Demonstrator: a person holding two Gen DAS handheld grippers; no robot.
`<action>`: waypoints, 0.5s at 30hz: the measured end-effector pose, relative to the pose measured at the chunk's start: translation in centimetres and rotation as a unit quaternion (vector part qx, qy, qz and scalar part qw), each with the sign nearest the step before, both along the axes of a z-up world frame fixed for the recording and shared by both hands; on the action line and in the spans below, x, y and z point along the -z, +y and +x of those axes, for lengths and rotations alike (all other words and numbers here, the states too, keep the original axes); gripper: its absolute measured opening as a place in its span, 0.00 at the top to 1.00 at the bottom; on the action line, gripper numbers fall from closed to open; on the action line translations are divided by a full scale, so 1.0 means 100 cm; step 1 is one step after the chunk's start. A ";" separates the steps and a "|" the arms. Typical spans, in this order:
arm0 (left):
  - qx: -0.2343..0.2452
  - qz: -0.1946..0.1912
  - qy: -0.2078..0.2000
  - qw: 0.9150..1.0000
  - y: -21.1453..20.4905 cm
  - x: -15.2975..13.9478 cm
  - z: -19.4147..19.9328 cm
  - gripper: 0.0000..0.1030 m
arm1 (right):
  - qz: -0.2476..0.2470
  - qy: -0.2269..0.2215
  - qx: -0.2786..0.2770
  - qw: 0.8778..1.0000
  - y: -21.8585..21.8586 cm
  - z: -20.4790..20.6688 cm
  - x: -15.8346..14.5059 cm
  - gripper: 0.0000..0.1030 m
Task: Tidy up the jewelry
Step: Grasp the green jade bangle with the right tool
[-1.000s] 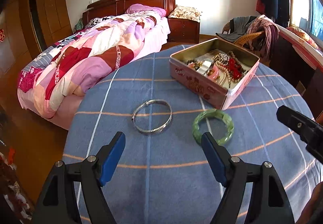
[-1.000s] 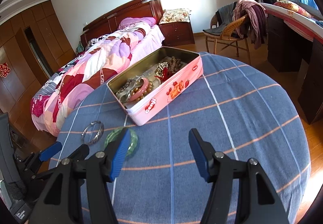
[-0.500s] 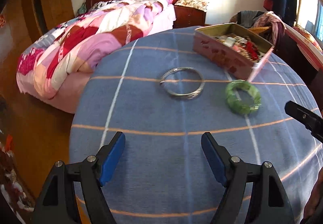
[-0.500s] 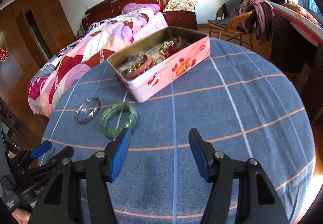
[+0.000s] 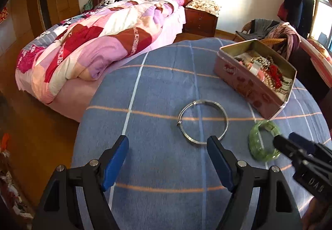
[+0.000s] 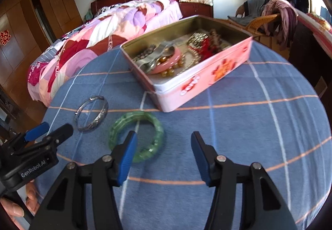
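A silver bangle (image 5: 225, 124) (image 6: 102, 117) and a green bangle (image 5: 254, 143) (image 6: 158, 128) lie side by side on the blue striped tablecloth (image 5: 161, 85) (image 6: 259, 126). Behind them stands an open pink tin (image 5: 249, 85) (image 6: 199, 82) with beads and bracelets in it. My left gripper (image 5: 168, 139) (image 6: 50, 128) is open and empty, its right finger just short of the silver bangle. My right gripper (image 6: 163, 135) (image 5: 290, 145) hovers at the green bangle with its jaws closing. Its left finger overlaps the ring and no pad presses on anything.
A bed with a patchwork quilt (image 5: 99, 39) stands past the table's far left edge, with a wooden nightstand (image 5: 200, 18) beside it. A wicker chair draped with clothes (image 6: 267, 16) is at the back right. A hand (image 6: 14, 209) shows at the lower left.
Both grippers have moved in toward the bangles, which now look larger and nearer. The right gripper's tip now sits over the green bangle, and its jaws have narrowed a little.
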State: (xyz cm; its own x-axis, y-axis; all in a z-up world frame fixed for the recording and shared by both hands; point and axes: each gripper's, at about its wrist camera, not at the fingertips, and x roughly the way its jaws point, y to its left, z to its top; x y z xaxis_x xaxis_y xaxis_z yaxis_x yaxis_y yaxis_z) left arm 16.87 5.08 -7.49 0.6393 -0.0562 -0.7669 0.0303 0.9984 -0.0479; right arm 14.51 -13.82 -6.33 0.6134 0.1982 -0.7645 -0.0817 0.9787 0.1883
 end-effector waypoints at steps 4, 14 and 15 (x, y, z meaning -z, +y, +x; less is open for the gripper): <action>0.026 0.011 -0.004 1.000 -0.007 -0.001 0.008 0.25 | -0.007 -0.004 -0.011 1.000 0.007 0.000 0.001 0.33; 0.033 -0.001 0.006 0.999 -0.006 0.000 0.018 0.25 | 0.010 0.006 0.017 1.000 -0.008 0.008 0.003 0.34; 0.026 0.000 0.007 1.000 -0.004 0.001 0.021 0.25 | 0.007 0.010 0.015 1.000 -0.008 0.009 0.004 0.37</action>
State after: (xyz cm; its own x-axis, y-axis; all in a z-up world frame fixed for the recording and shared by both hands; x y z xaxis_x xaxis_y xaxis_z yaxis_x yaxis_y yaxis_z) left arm 19.02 4.70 -7.60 0.6246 -0.0894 -0.7758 0.0823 0.9954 -0.0485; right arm 15.43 -14.63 -6.76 0.6039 0.1900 -0.7741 -0.0481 0.9781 0.2026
